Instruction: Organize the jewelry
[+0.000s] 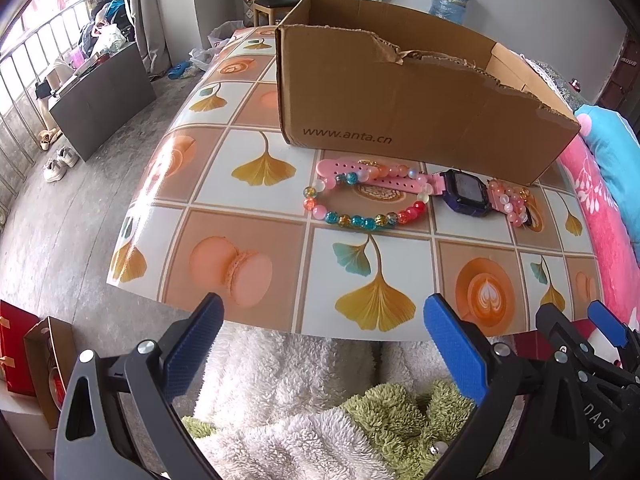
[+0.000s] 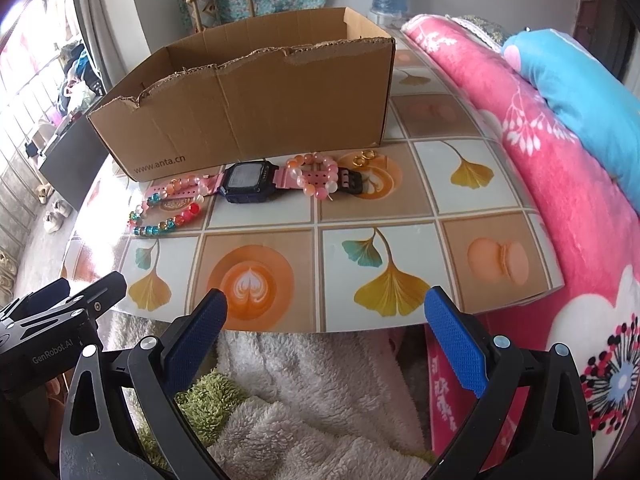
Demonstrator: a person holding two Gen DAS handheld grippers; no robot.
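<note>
Patterned table (image 2: pixel 460 196): cardboard box (image 2: pixel 248 120), watch (image 2: pixel 250 182), multicolour bead bracelet (image 2: pixel 168 216), pink bead bracelet (image 2: pixel 316 176), gold rings (image 2: pixel 364 159).

The left hand-held gripper (image 1: pixel 322 322) and right hand-held gripper (image 2: pixel 326 316) hover side by side, jaws spread wide.

Watch (image 2: pixel 248 182) btwn bracelets (image 2: pixel 170 210), front of box (image 2: pixel 240 120) (on table (image 2: pixel 400 200))
</note>
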